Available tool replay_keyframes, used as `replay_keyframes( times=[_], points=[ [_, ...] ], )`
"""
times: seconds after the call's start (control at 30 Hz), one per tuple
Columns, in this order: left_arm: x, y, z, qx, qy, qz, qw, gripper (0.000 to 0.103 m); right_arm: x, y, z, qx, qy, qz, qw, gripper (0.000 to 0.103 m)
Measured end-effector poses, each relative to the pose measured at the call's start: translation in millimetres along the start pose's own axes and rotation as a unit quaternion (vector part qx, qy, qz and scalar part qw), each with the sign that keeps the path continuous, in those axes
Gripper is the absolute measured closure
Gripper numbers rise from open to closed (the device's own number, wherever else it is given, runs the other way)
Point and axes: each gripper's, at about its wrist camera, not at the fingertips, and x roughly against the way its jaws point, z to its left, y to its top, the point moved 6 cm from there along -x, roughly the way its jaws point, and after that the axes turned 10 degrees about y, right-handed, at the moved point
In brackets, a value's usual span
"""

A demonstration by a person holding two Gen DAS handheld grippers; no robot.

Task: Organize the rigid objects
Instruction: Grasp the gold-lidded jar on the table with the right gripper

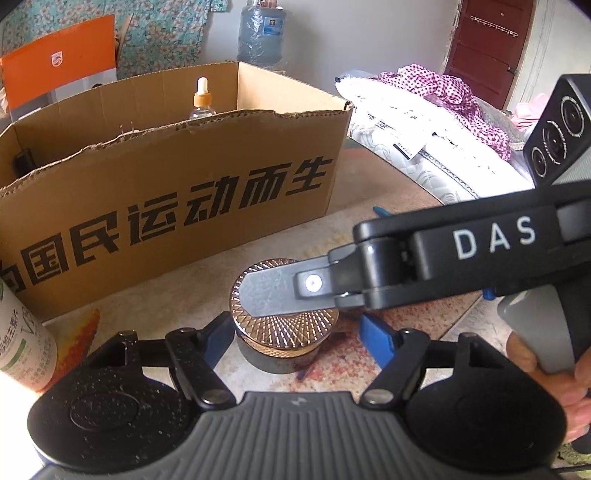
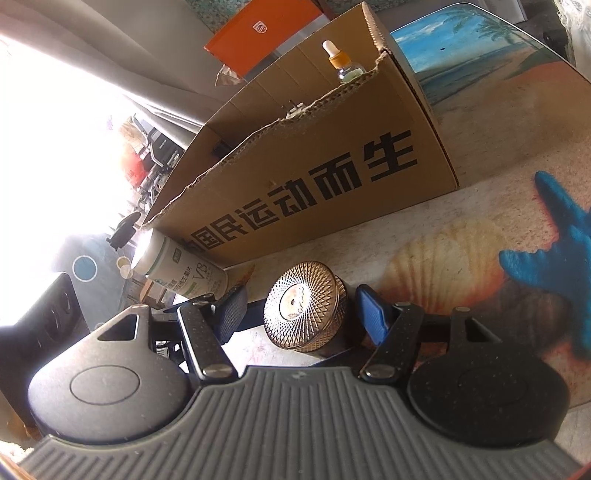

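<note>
Jar (image 2: 304,306), a squat round one with a faceted copper-gold lid and a dark body, sits on the table mat between the blue-padded fingers of both grippers at once. In the left wrist view it lies between the left gripper's (image 1: 295,334) fingers, which stand apart with a gap showing on each side; the right gripper (image 1: 258,295) reaches in from the side with one grey finger laid across the lid's top. In the right wrist view its fingers stand apart too, one on either side of the jar, and I cannot tell whether the pads touch it. The main risk, as I judge it, is two tools crowding one small thing: if both close together, a finger may catch the other gripper instead of the jar, or press unevenly and skid it sideways across the mat. The ridged lid is shiny and probably slick, so a grip on the lid alone could slip or twist it loose from the body. A white supplement bottle (image 2: 184,273) stands just beyond the left-side finger and could be knocked over. The cardboard box (image 1: 166,177), printed with black characters, waits past the fingertips with a dropper bottle (image 1: 202,98) already inside; its torn front wall could snag a low lift. Underneath is a mat (image 2: 480,236) printed with a beach, shell and blue starfish; farther off are folded bedding (image 1: 424,122), a water jug (image 1: 260,33), a dark red door (image 1: 487,44), and strong window glare.
</note>
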Motion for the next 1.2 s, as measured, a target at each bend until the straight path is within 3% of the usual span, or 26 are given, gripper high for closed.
replay_keyframes(
  times=[0.4,0.73,0.93,1.2],
  points=[
    [5.5,-6.3,-2.8,-0.005,0.007,-0.007,0.9999,0.033,0.7,-5.3,3.2,0.008,-0.008,0.006,1.000,0.038],
    [-2.9,-3.6,2.1,0.001,0.012,-0.004,0.9999,0.043,4.3,-6.1,-5.8,-0.009,-0.015,-0.002,1.000,0.040],
    [-7.5,-2.8,2.7,-0.001,0.012,-0.004,0.9999,0.042,3.9,-7.8,-12.3,-0.023,-0.015,-0.001,1.000,0.050],
    [-10.1,-1.1,1.3,-0.002,0.012,-0.012,0.9998,0.043,6.9,-6.0,-14.7,-0.026,-0.011,-0.008,1.000,0.051]
  ],
)
